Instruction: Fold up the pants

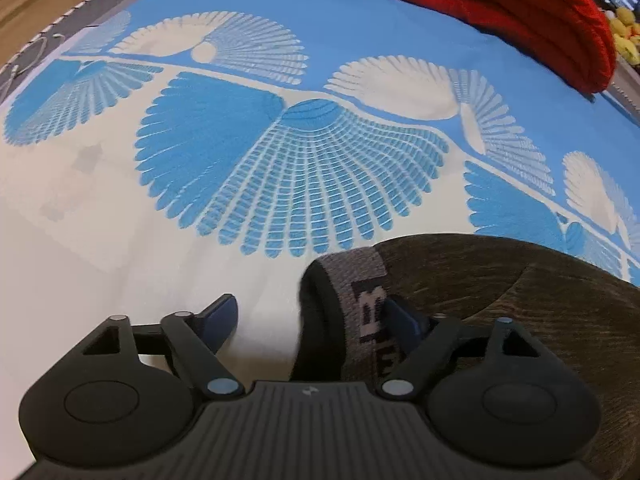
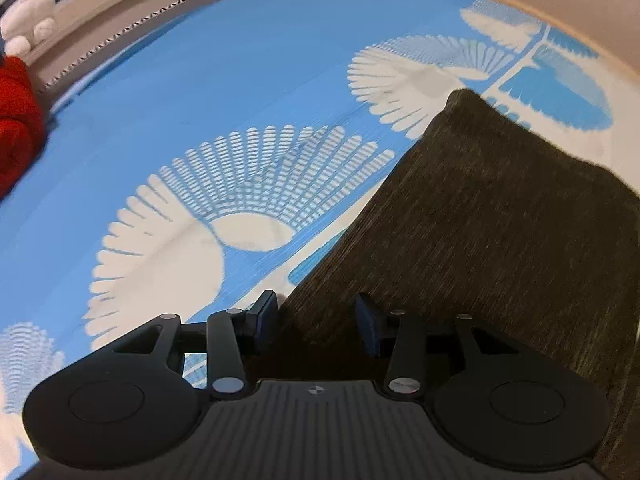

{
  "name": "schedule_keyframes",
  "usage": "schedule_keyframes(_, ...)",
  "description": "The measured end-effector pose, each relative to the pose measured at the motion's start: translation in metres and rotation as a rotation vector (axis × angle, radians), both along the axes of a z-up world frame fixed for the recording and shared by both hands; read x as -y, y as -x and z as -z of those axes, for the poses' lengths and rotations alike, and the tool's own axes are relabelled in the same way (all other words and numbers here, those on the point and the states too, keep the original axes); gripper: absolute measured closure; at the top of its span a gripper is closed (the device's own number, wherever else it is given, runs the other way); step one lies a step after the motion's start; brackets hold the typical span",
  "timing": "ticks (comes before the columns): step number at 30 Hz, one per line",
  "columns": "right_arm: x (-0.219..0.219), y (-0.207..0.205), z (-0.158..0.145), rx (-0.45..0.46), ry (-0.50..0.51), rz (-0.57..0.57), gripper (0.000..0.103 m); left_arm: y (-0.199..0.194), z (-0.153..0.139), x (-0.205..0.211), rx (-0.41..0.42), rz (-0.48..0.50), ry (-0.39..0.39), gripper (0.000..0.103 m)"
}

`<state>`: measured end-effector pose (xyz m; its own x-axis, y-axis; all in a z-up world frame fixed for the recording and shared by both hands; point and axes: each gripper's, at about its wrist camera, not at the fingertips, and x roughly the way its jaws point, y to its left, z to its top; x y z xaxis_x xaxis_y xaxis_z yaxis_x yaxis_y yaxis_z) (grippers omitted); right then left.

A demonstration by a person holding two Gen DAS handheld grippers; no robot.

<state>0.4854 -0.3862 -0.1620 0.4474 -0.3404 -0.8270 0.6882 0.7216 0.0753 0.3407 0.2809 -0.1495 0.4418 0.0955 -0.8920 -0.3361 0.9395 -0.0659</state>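
Pants (image 1: 540,312), one brown pair, lie between two spread tools, left tool (image 1: 312,320) and right tool (image 2: 316,320).

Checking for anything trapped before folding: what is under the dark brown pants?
The dark brown pants lie on the blue and cream patterned bedspread, which shows all around them. Whatever sits directly beneath the fabric is covered and cannot be seen.

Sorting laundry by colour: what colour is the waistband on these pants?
Grey waistband with dark lettering, on dark brown pants; clearest in the left wrist view.
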Motion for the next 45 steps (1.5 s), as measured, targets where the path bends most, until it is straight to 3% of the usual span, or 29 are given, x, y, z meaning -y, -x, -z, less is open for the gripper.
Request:
schedule_keyframes(2,-0.003,-0.003,0.002,-0.012,0.052,0.020,0.086,-0.004,0.001,0.002,0.021,0.039,0.049,0.058)
schedule_keyframes(4,-0.003,-0.005,0.003,-0.001,0.072,0.027,0.097,-0.008,-0.002,0.010,0.032,0.078,0.009,0.063)
schedule_keyframes(7,0.002,-0.005,-0.001,0.063,0.088,0.044,0.098,-0.011,-0.009,0.017,0.108,0.104,-0.012,0.069)
schedule_keyframes(11,0.022,0.002,-0.007,0.251,0.041,0.082,0.098,-0.015,-0.022,0.027,0.230,0.110,-0.061,0.069)
schedule_keyframes(15,0.054,0.013,0.007,0.287,-0.148,0.055,0.092,-0.024,-0.018,0.029,0.167,0.088,-0.071,0.065)
schedule_keyframes(17,0.063,0.028,-0.002,0.298,-0.159,0.010,0.079,-0.023,-0.022,0.022,0.156,0.058,-0.070,0.062)
schedule_keyframes(20,0.072,0.061,-0.027,0.283,-0.057,-0.057,0.069,-0.016,-0.038,0.008,0.174,0.006,-0.024,0.057)
schedule_keyframes(26,0.120,0.152,-0.071,0.263,-0.010,-0.061,0.066,0.018,-0.075,0.000,0.187,-0.040,0.035,0.057)
schedule_keyframes(28,0.138,0.185,-0.083,0.245,0.008,-0.022,0.065,0.035,-0.087,-0.002,0.182,-0.077,0.088,0.057)
schedule_keyframes(30,0.157,0.218,-0.090,0.233,-0.018,0.023,0.064,0.052,-0.096,-0.001,0.125,-0.112,0.127,0.057)
schedule_keyframes(35,0.198,0.300,-0.082,0.130,-0.055,0.152,0.064,0.113,-0.122,0.014,0.068,-0.075,0.125,0.057)
schedule_keyframes(38,0.225,0.340,-0.059,0.008,-0.121,0.208,0.064,0.150,-0.117,0.020,0.066,-0.024,0.116,0.047)
schedule_keyframes(40,0.241,0.363,-0.048,-0.047,-0.167,0.235,0.064,0.173,-0.099,0.021,0.070,-0.009,0.094,0.047)
schedule_keyframes(42,0.253,0.387,-0.044,-0.041,-0.183,0.266,0.064,0.179,-0.074,0.018,-0.054,0.001,0.108,0.048)
schedule_keyframes(45,0.270,0.411,-0.041,-0.047,-0.159,0.258,0.057,0.183,-0.067,0.016,-0.046,0.034,0.060,0.038)
